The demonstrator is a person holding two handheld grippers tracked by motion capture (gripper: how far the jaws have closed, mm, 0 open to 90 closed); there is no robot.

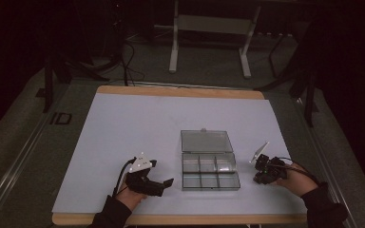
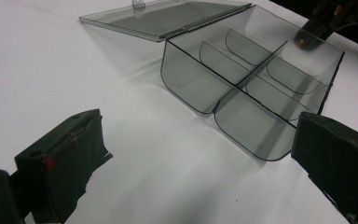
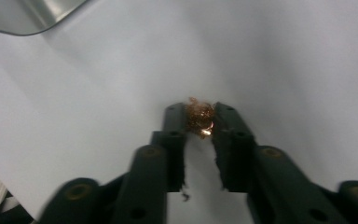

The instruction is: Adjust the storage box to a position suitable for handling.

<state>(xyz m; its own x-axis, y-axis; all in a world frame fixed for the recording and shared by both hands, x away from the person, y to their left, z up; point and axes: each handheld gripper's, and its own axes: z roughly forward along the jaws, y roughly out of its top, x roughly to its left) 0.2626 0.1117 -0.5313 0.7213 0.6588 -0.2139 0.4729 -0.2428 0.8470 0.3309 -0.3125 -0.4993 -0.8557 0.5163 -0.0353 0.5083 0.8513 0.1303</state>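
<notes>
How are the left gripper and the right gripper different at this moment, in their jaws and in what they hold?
The left gripper has its jaws wide apart, while the right gripper has its jaws nearly together. The left gripper holds nothing, with bare white table between its jaws; the right gripper pinches a small coppery tuft at its tips. Both are black, hand-held, and lie low over the table beside the clear compartment box.

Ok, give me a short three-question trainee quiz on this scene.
1. True or false: the organiser box has its lid open.
2. What does the right gripper hold? A) a small coppery, glittery piece B) a white cap C) nothing
3. How many compartments does the box show in the high view?

Key:
1. True; the lid lies folded back on the white sheet.
2. A; the piece sits pinched between its tips.
3. Six, in two rows of three.
</notes>
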